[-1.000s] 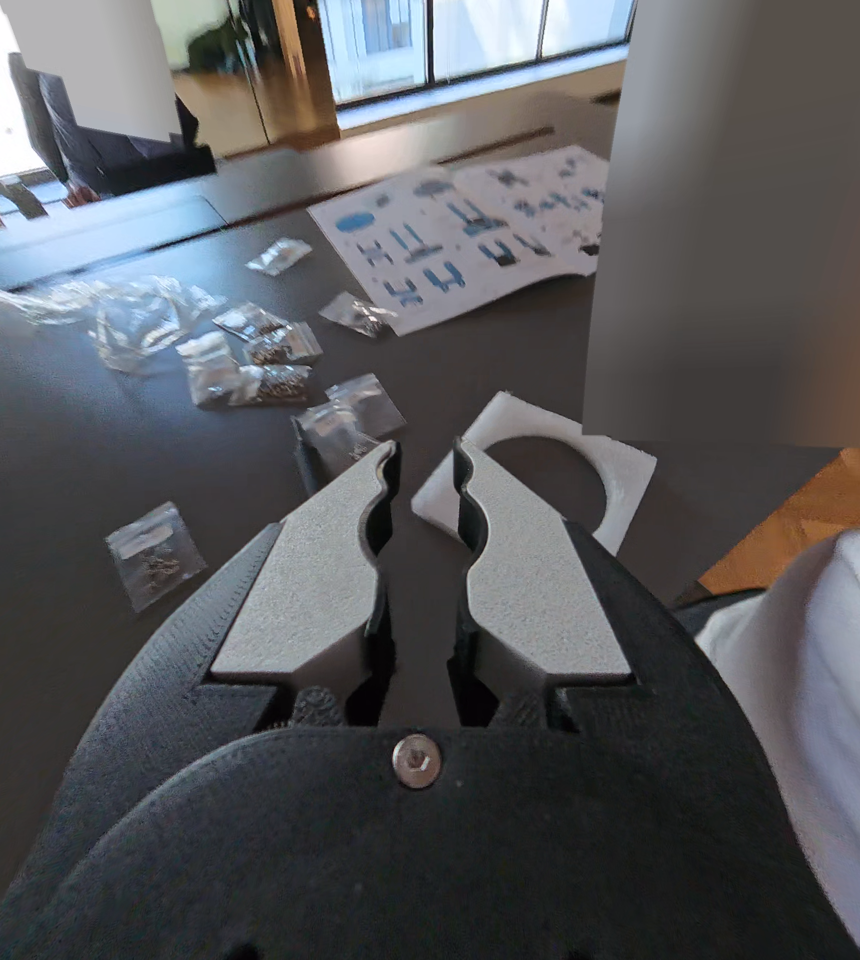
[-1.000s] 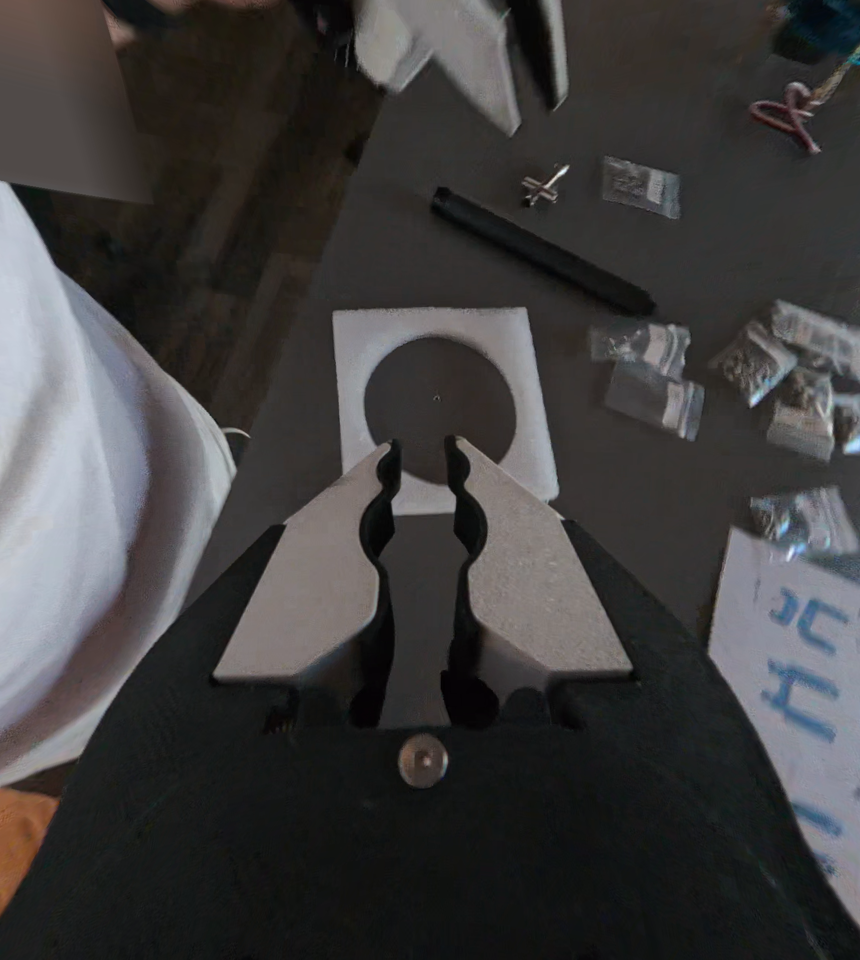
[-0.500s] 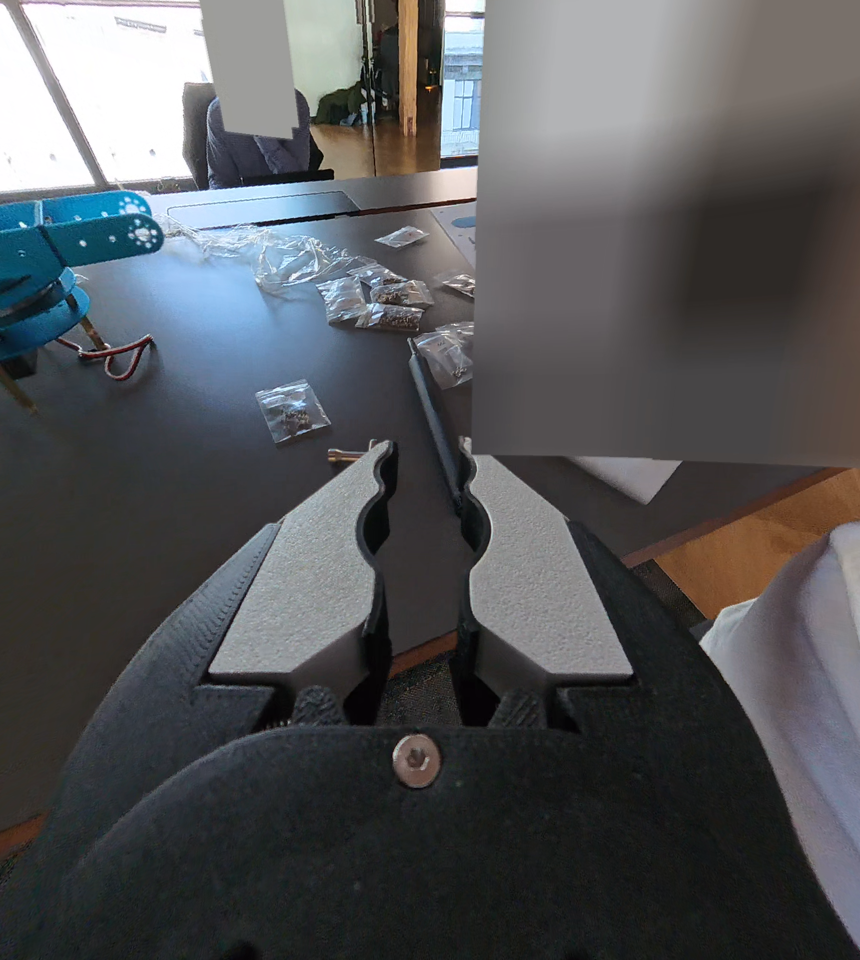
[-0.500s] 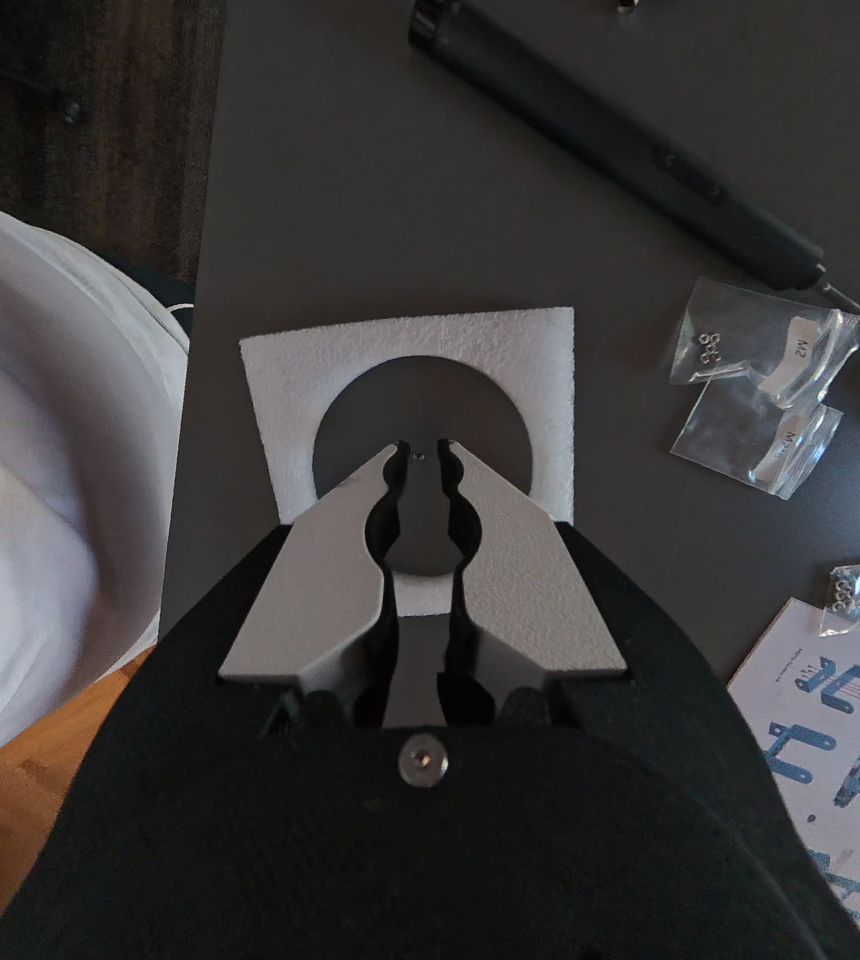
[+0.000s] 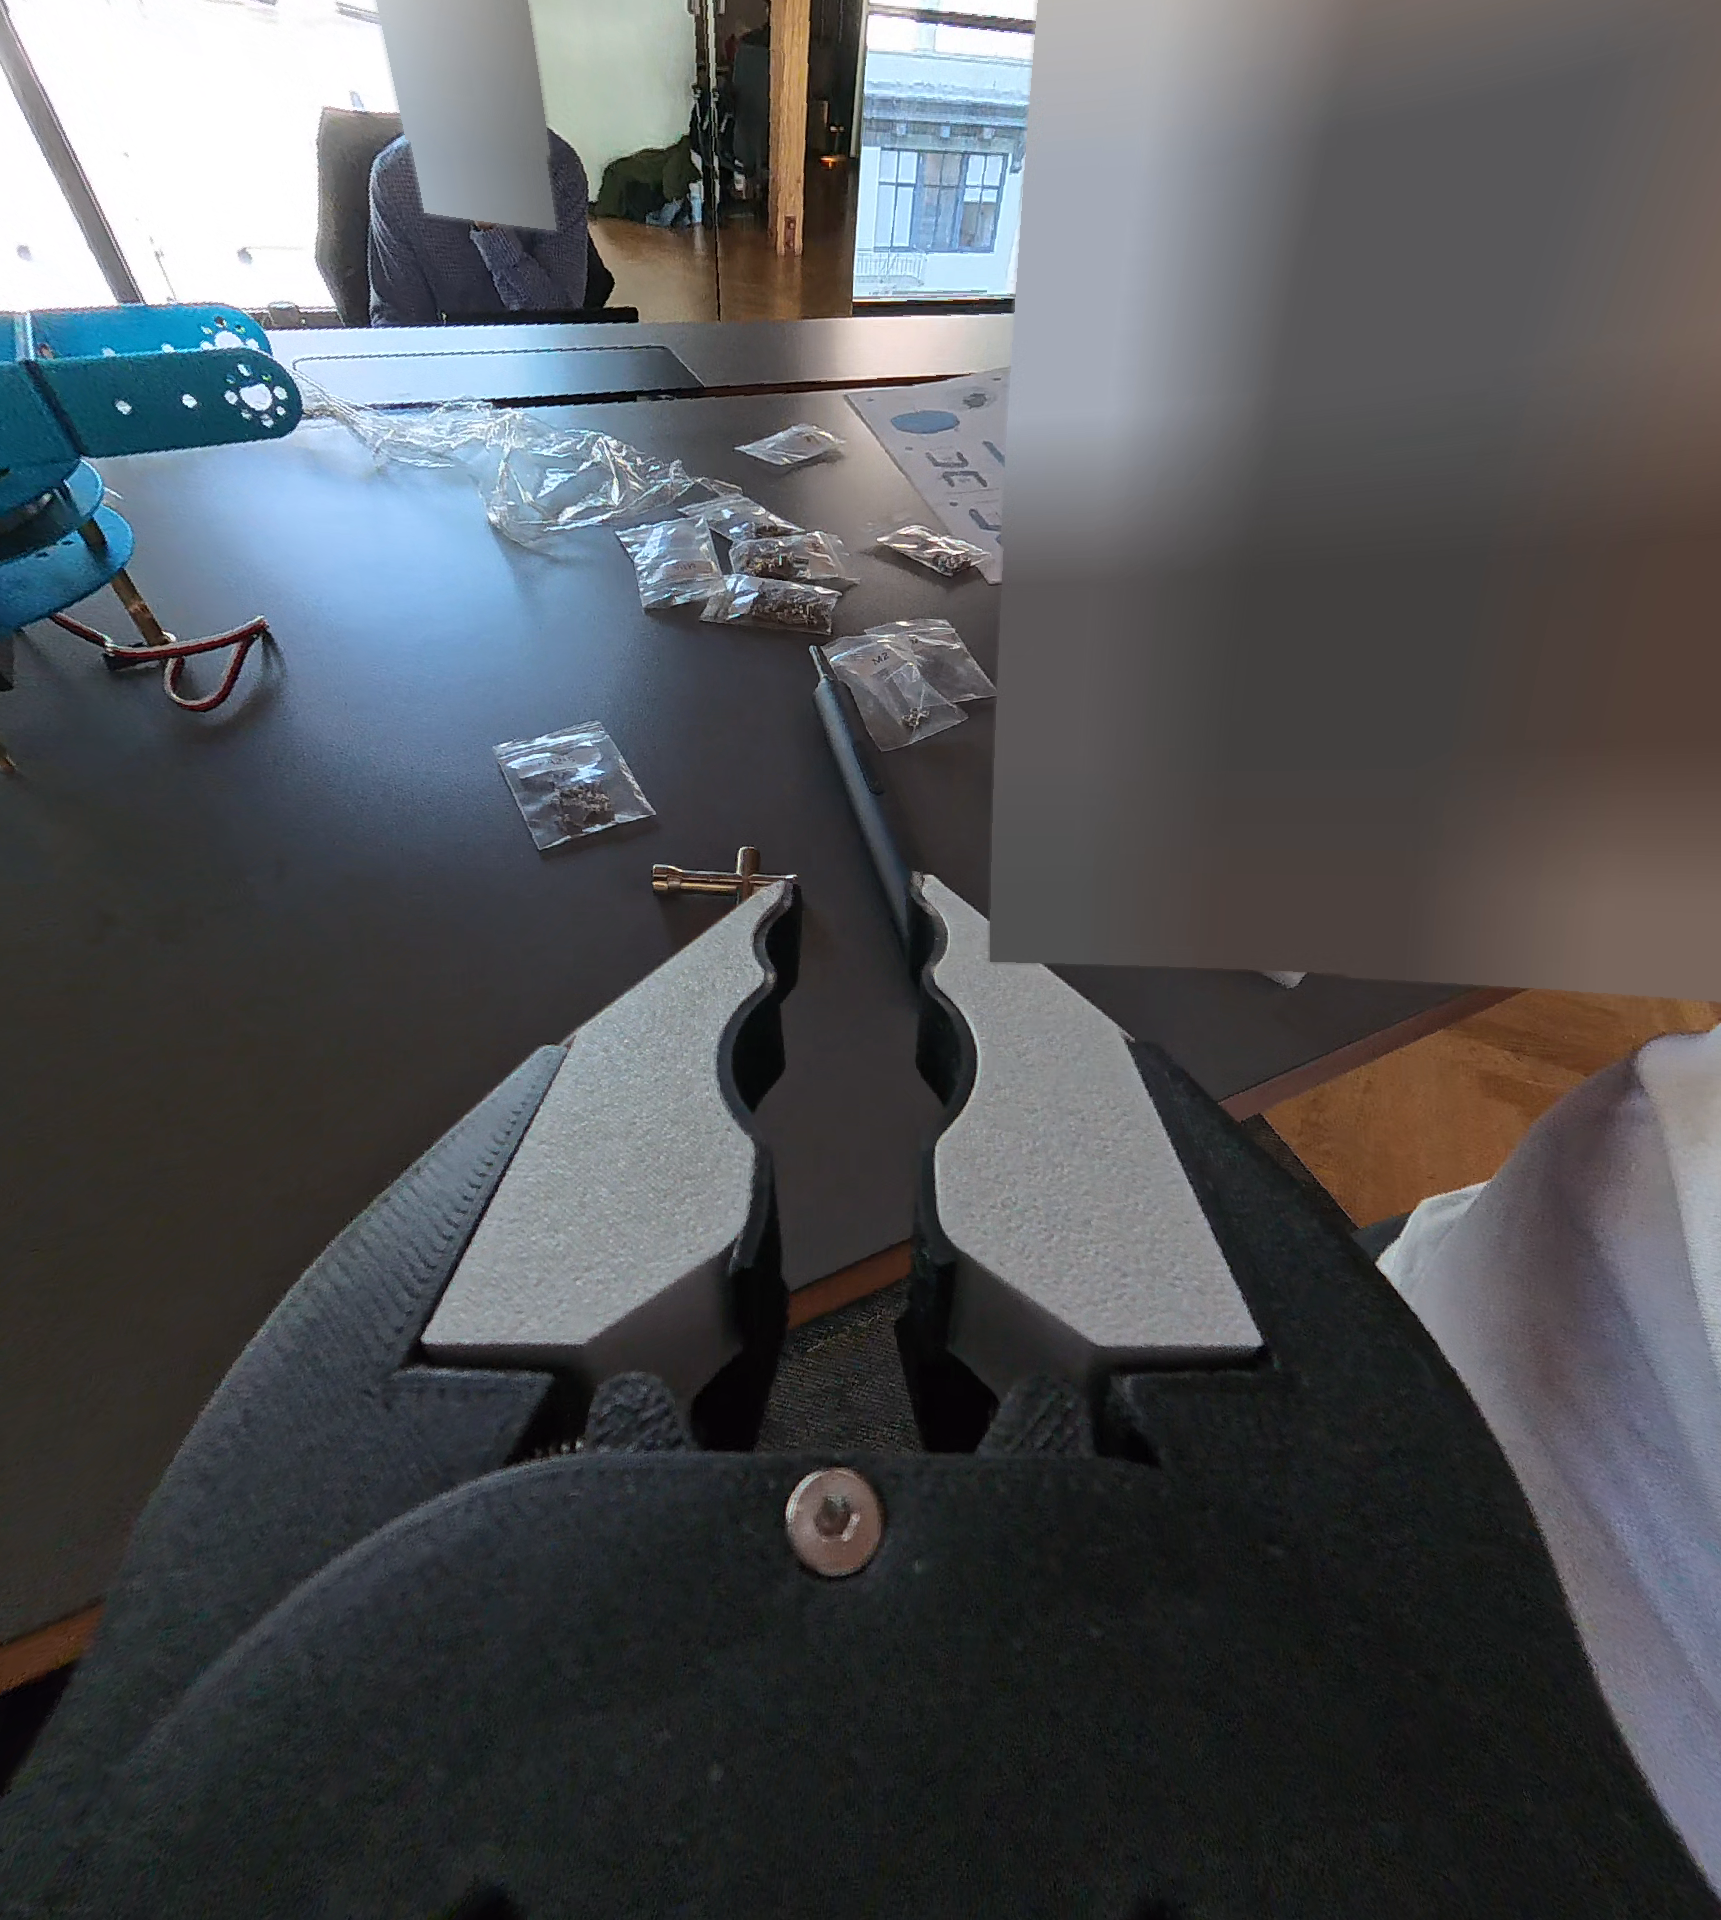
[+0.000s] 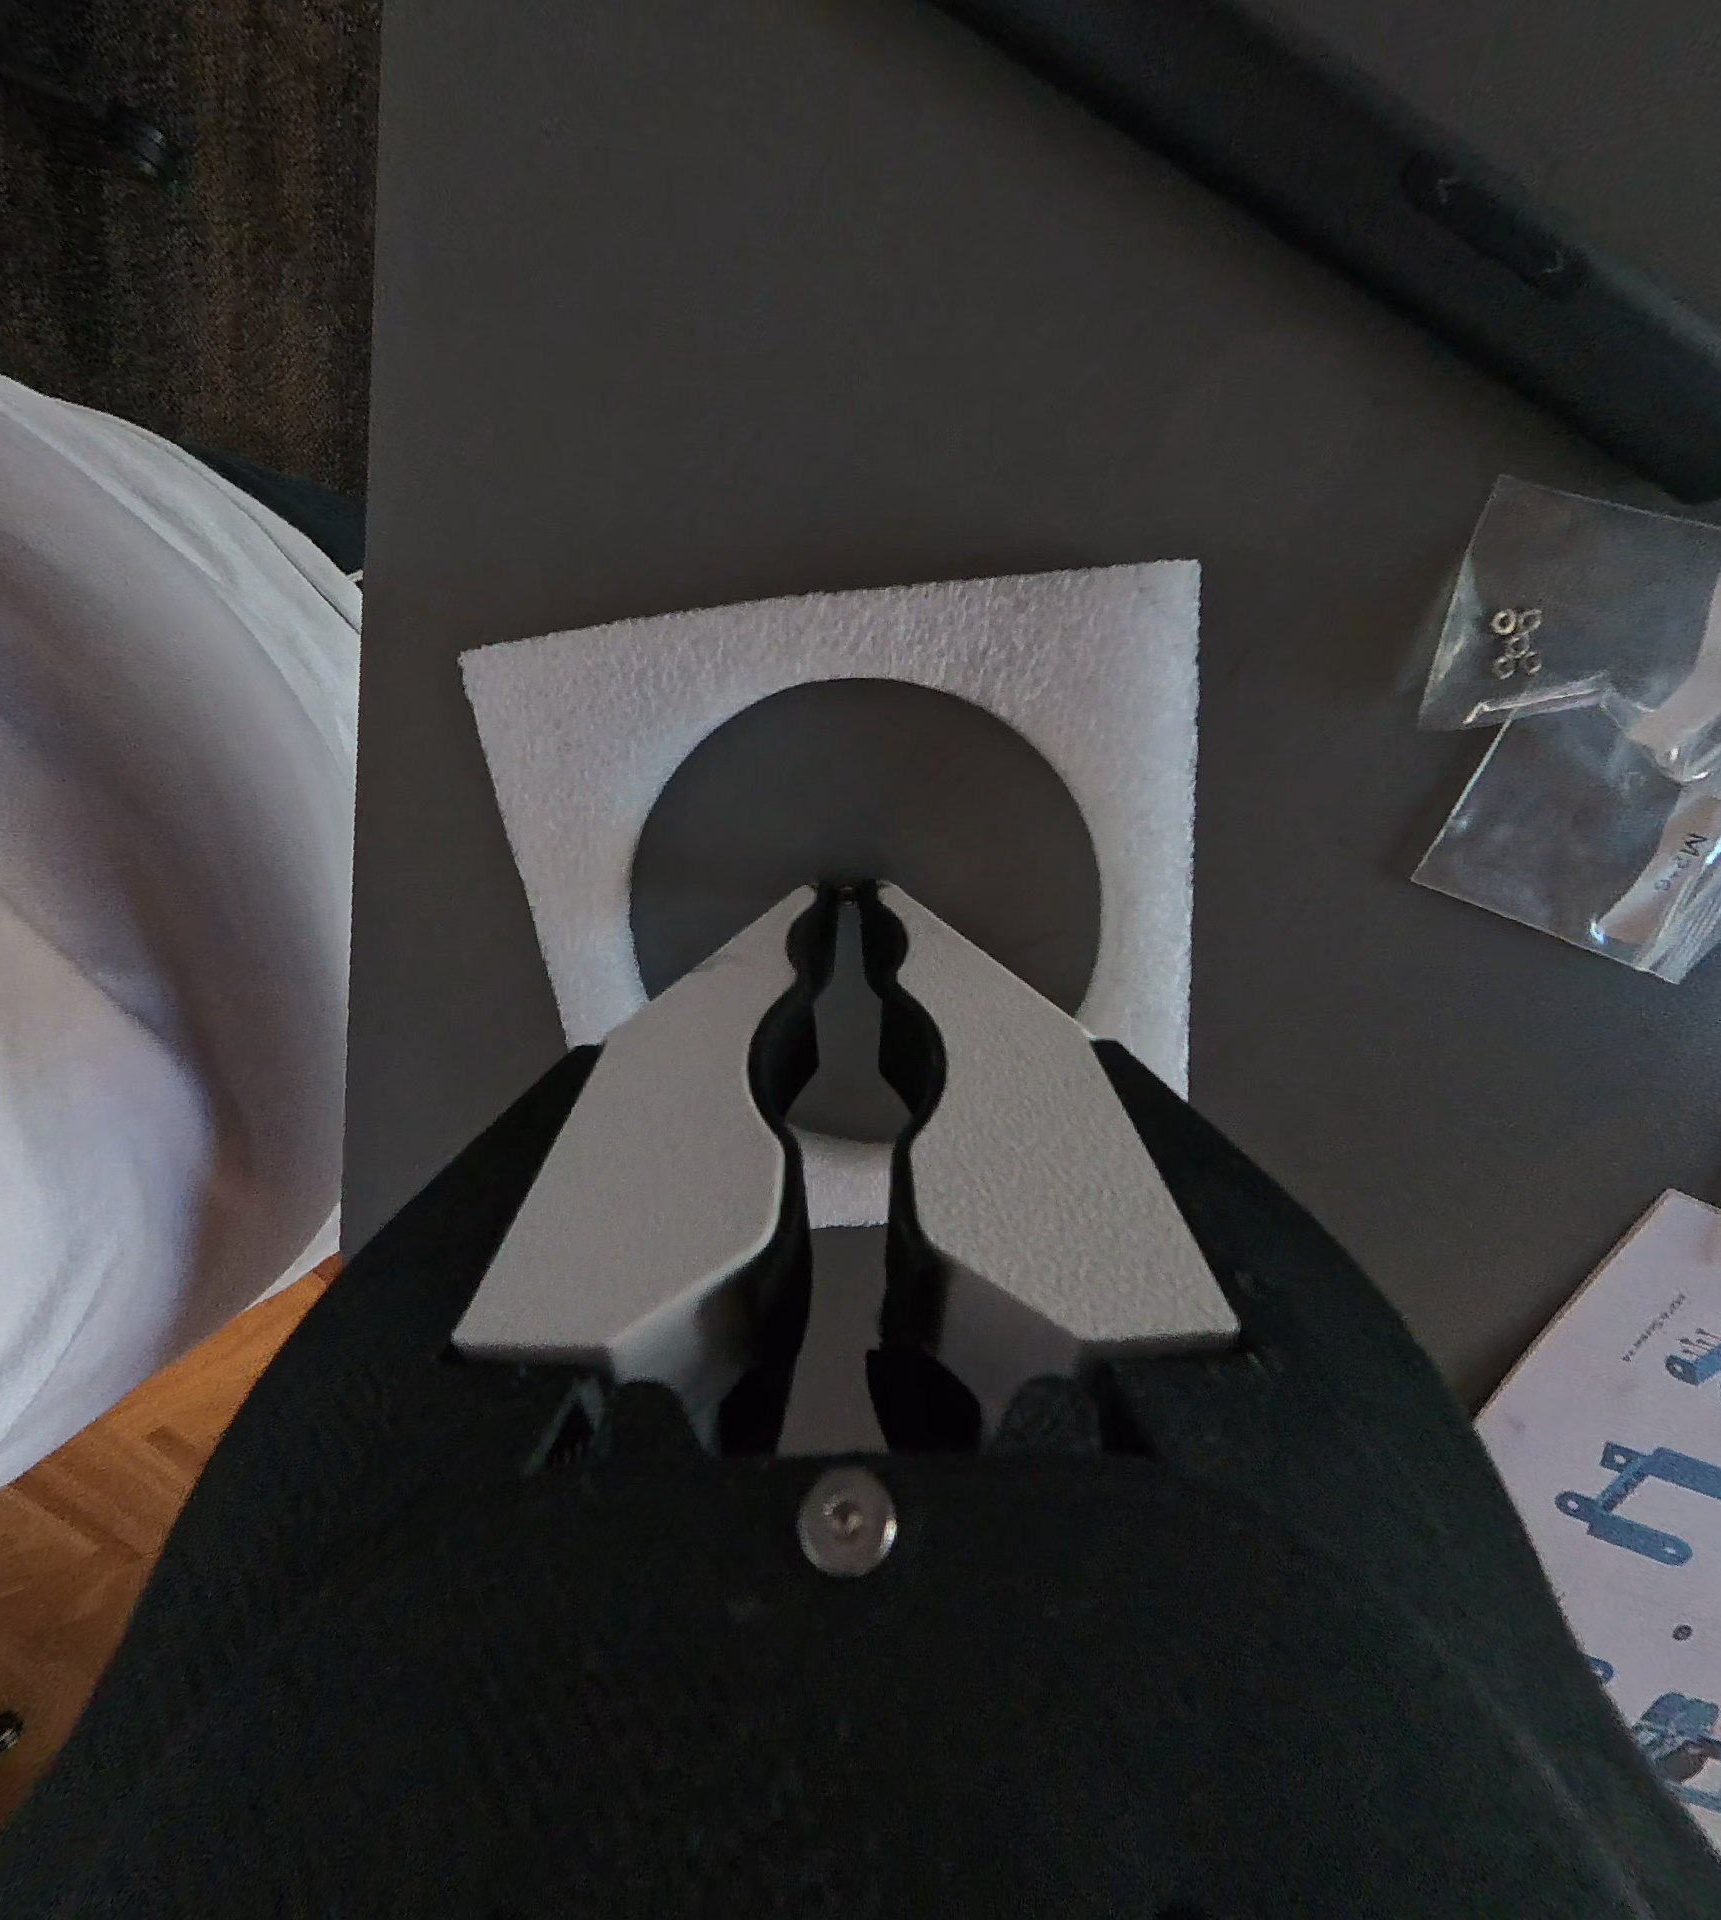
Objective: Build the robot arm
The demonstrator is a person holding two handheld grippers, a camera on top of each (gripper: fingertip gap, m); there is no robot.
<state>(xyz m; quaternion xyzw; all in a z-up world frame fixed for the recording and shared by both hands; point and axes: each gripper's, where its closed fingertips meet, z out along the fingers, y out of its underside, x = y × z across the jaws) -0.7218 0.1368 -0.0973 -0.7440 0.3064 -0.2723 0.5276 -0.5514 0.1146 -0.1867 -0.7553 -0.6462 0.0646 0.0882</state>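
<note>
My right claw [image 6: 848, 885] is nearly closed, tips pinching a tiny dark speck, too small to identify, inside the round cutout of the white foam square [image 6: 814, 665] lying flat on the dark surface [image 6: 731, 364]. A black pen-shaped tool [image 6: 1375, 239] lies beyond it, two small clear bags [image 6: 1614, 727] sit to the right, and a printed sheet [image 6: 1666, 1455] lies nearer. My left claw [image 5: 856, 894] hangs above the surface edge, narrowly parted and empty, just short of a small metal cross wrench [image 5: 721, 878]. A blue metal assembly [image 5: 56, 457] stands far left.
</note>
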